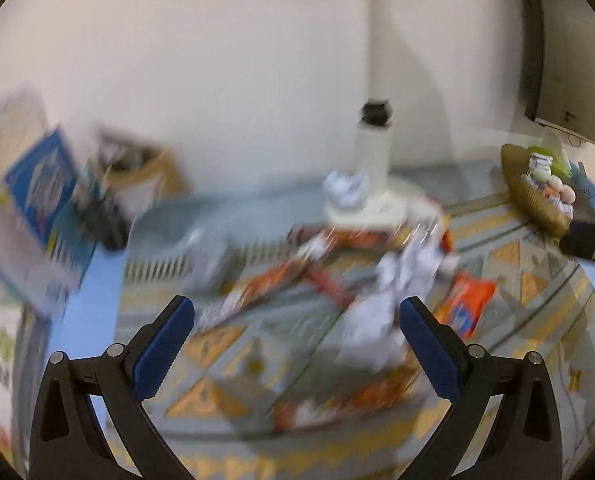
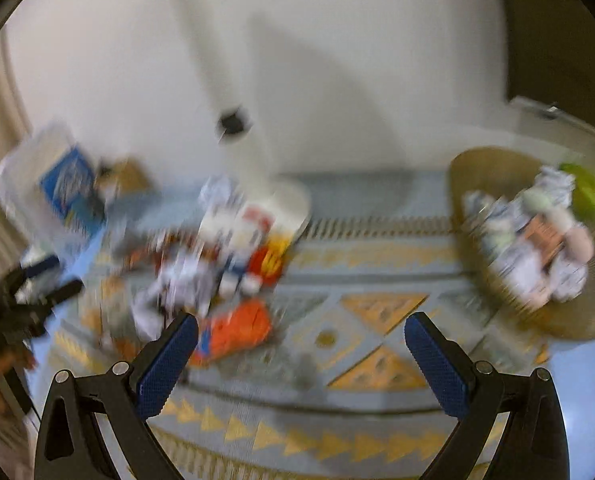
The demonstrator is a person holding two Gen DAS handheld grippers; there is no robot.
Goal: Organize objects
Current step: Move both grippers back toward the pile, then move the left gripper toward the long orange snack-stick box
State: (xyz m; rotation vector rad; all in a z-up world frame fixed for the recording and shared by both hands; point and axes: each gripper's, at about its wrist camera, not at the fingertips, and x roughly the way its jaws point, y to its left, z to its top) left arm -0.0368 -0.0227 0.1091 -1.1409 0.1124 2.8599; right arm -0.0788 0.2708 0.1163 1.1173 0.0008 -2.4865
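Nearest in each wrist view are the tools themselves: the left gripper has its blue pads spread wide with nothing between them; the right gripper is likewise spread and holds nothing. Both hang above a patterned rug; the rug below the right gripper is bare, giving open room to descend.

Just beyond, the clutter begins: crumpled white paper lies close ahead of the left gripper's right finger; an orange packet sits just beside the right gripper's left finger; more wrappers and paper form a loose heap further back, though blur hides their exact kinds.

Farther right, a golden basket already holds crumpled paper and small items; so the sorting looks partly done, with most of the heap left.

At the back, a white stand's base crowds the pile against the wall; boxes hem the left edge; the freest path runs across the rug toward the basket.
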